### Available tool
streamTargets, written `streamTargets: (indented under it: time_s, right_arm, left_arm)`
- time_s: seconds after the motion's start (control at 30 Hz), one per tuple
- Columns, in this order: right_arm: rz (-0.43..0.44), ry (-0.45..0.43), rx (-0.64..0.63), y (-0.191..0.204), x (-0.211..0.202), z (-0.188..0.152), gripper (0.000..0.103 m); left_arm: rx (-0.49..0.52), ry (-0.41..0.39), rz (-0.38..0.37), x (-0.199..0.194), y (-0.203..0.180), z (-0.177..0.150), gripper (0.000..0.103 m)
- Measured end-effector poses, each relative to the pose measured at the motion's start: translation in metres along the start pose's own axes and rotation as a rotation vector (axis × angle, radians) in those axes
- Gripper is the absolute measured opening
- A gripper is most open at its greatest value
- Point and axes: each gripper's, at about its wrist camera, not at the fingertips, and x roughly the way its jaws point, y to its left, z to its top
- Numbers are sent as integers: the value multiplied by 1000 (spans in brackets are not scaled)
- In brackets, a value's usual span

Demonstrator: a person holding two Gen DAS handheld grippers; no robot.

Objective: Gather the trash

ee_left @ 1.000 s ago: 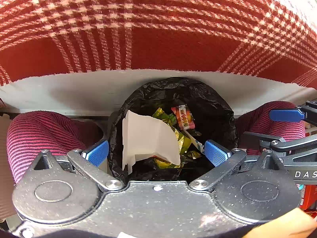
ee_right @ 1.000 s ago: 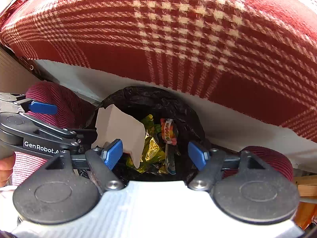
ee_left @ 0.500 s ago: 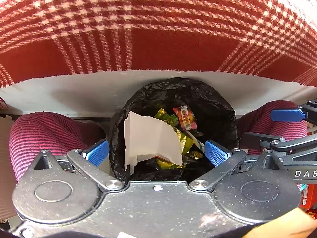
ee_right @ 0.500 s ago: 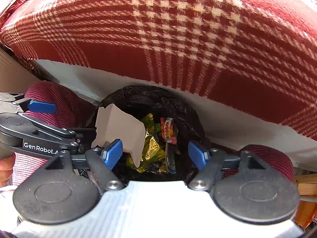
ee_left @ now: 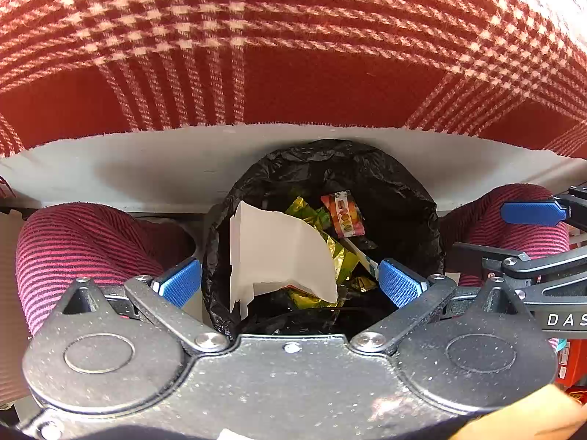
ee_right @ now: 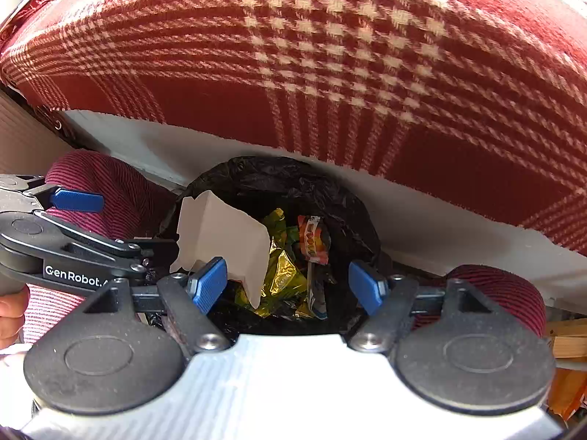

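Observation:
A bin lined with a black bag [ee_left: 396, 190] [ee_right: 279, 176] stands below the table edge, between a person's knees. Inside lie a torn white paper [ee_left: 279, 253] [ee_right: 223, 234], crumpled yellow-green foil wrappers [ee_left: 335, 256] [ee_right: 284, 275] and an orange candy wrapper [ee_left: 343, 214] [ee_right: 312, 238]. My left gripper [ee_left: 290, 284] hovers open above the bin mouth, nothing between its blue pads. My right gripper [ee_right: 288, 286] is also open over the bin, empty. Each gripper shows at the edge of the other's view.
A red and white plaid cloth [ee_left: 293, 55] [ee_right: 330, 66] covers the table above the bin, with a white table edge [ee_left: 146, 161] under it. The person's knees in striped pink trousers [ee_left: 84, 242] [ee_right: 499, 289] flank the bin on both sides.

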Motion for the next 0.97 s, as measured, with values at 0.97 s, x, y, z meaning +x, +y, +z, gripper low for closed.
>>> streamTargets:
  time_s: [0.97]
  right_arm:
    - [-1, 11, 10, 1, 3, 0, 83]
  left_arm:
    - [-6, 10, -19, 5, 1, -1, 103]
